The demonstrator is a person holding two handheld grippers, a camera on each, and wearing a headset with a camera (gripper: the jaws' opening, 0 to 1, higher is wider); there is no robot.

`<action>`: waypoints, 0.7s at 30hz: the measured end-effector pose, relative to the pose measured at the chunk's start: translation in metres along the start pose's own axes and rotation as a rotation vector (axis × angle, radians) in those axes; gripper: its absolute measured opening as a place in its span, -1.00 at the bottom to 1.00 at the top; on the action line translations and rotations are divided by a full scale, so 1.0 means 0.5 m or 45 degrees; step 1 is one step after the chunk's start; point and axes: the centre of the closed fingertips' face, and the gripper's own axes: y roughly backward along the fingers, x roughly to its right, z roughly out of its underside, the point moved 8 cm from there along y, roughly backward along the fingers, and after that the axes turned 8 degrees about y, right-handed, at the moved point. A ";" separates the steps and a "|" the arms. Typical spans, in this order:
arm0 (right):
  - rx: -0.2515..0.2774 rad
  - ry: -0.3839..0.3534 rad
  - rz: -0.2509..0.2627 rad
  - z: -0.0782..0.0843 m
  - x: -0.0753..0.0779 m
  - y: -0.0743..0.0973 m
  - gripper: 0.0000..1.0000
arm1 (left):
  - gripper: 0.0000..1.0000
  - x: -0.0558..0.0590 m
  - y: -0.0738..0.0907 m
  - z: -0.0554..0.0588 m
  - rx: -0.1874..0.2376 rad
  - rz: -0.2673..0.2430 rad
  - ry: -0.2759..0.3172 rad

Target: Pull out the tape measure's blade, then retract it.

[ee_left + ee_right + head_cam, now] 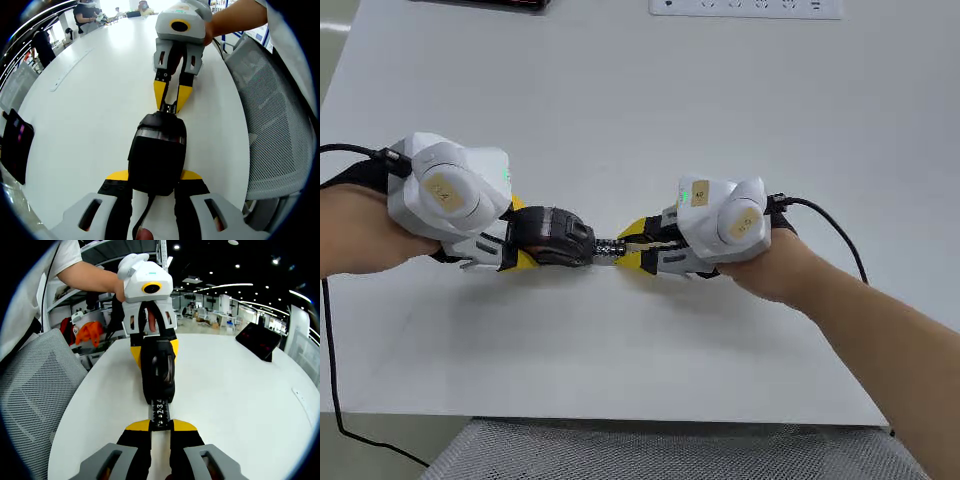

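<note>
Yellow-tipped jaws of the right gripper [161, 426] pinch shut on the thin, number-printed blade [160, 411], which shows a short way out of the chunky black rounded tape measure case [552, 237], itself clamped between the jaws of the left gripper [523, 240] over the smooth white table [720, 100].

Your left tool [521, 233] and right tool [632, 245] match: white rounded shells, each with tan stickers [445, 190] whose markings are too small to read. Grey slotted finger arms, black links, yellow fingertips [160, 92]. Small green light [684, 195] on the shell. Black cable [350, 150] at each rear. You wear a white short sleeve [67, 257].
</note>
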 end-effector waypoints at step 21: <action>-0.037 -0.013 0.018 0.023 -0.007 0.043 -0.81 | -0.46 0.001 0.000 0.000 -0.005 -0.009 -0.004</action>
